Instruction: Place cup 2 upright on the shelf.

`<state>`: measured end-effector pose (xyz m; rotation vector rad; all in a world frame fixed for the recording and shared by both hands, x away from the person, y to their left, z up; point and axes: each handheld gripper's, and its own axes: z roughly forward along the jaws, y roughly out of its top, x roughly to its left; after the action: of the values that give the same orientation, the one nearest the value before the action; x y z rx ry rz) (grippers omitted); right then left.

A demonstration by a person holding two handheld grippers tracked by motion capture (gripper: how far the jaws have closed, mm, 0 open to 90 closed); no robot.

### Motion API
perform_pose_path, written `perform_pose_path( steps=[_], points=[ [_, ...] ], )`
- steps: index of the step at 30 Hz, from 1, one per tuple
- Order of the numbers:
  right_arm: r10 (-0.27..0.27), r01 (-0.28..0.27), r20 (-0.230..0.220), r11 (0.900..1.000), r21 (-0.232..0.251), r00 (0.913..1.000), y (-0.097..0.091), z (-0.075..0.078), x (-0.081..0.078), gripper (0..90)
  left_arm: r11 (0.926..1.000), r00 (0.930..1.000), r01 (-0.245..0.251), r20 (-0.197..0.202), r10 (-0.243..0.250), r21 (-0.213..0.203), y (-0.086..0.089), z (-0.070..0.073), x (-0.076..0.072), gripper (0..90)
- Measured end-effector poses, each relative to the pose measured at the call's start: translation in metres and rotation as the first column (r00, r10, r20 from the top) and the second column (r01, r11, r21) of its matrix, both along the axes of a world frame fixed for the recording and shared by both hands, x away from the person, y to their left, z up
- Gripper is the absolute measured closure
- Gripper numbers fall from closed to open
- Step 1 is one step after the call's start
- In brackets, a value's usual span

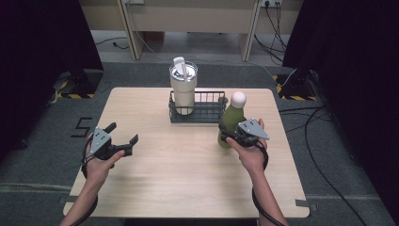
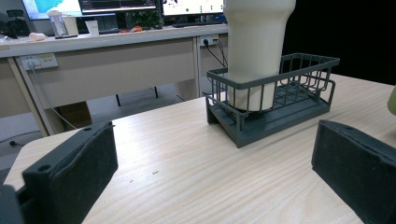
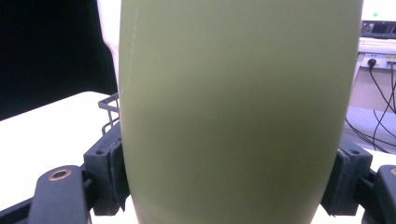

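Risk of tipping: right gripper (image 1: 229,135) clamps the tall green bottle (image 1: 230,121) low beside the basket (image 1: 200,112); left gripper (image 1: 123,138) gapes empty.

A dark wire basket (image 1: 207,111) sits at the far middle of the wooden surface (image 1: 164,179), and a cream tumbler (image 1: 183,87) stands upright in its left end. Beyond, a long desk (image 2: 107,56) carries monitors (image 2: 116,4), with cables (image 1: 277,21) trailing on the floor.
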<state>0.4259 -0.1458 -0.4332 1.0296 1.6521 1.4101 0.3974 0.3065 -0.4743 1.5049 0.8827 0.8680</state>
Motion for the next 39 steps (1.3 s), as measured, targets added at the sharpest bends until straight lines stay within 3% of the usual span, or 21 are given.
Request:
perform_pose_path(
  steps=[9, 39],
  points=[
    [-0.014, 0.013, 0.017, 0.9995, 0.027, 0.9998, 0.0, 0.012, 0.004, 21.1, 1.0, 1.0, -0.001, 0.0, 0.001, -0.004, 0.0, 0.0, 0.0, 0.0],
    [-0.036, 0.035, 0.059, 0.9991, 0.026, 0.9976, 0.008, 0.042, 0.025, 21.2, 0.9999, 0.9999, -0.011, -0.008, 0.011, -0.01, 0.001, 0.0, 0.001, 0.0]
  ],
)
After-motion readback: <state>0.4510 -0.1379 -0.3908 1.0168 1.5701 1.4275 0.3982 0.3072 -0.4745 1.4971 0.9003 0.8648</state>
